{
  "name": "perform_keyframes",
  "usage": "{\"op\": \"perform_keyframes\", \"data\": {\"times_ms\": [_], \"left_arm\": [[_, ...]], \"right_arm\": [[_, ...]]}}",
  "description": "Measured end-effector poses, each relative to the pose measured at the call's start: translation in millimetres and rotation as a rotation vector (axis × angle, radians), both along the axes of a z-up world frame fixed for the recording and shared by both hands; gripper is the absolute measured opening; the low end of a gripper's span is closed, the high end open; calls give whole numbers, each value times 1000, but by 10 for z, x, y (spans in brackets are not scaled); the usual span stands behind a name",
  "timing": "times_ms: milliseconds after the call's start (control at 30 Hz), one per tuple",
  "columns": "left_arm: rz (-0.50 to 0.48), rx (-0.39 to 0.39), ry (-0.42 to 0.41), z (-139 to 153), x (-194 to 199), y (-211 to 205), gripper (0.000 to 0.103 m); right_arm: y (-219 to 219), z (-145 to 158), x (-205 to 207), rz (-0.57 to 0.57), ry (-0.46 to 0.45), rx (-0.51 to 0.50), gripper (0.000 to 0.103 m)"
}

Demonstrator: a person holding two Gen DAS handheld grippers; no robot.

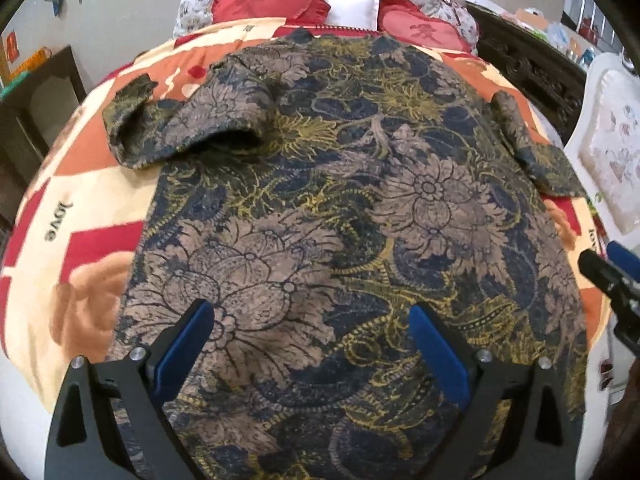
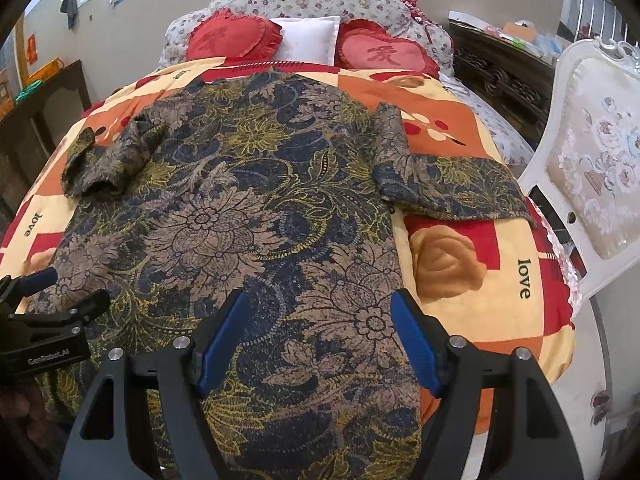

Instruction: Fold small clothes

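Note:
A floral garment (image 1: 332, 208) in tan, navy and yellow lies spread flat on the bed, short sleeves out to both sides; its left sleeve (image 1: 168, 128) is rumpled. In the right wrist view the same garment (image 2: 232, 216) fills the middle, its right sleeve (image 2: 452, 188) lying flat. My left gripper (image 1: 312, 312) hovers open over the garment's near part, with nothing pinched. My right gripper (image 2: 320, 308) is open over the garment's near right edge. Each gripper shows in the other's view: the right gripper (image 1: 612, 268) at the right edge, the left gripper (image 2: 48, 296) at the left edge.
The bed carries an orange, red and cream quilt (image 2: 480, 288) printed with "love". Red heart cushions (image 2: 232, 40) and a white pillow (image 2: 308, 36) sit at the head. A white upholstered chair (image 2: 592, 168) stands close to the bed's right side. A dark cabinet (image 1: 36, 108) stands left.

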State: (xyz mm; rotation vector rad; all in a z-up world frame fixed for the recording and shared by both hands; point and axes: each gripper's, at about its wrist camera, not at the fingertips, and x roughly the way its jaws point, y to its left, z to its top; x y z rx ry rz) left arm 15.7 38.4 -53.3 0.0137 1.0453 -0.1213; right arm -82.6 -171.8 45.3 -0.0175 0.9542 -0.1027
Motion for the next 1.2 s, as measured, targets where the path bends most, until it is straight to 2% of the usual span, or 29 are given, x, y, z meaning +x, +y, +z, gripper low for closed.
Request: {"op": "perform_keyframes", "data": {"times_ms": [100, 567, 667, 833, 1200], "left_arm": [[-3, -12, 10, -16, 5, -9, 100], [-66, 28, -18, 4, -115, -220, 100], [-71, 23, -29, 24, -126, -223, 100], [-75, -27, 0, 25, -127, -214, 100], [-53, -16, -29, 143, -167, -236, 100]], "right_arm": [[14, -6, 7, 5, 2, -3, 76], [6, 14, -24, 2, -6, 3, 76], [5, 22, -35, 3, -5, 4, 76], [-2, 26, -36, 2, -5, 7, 76], [-4, 93, -62, -2, -21, 12, 76]]}}
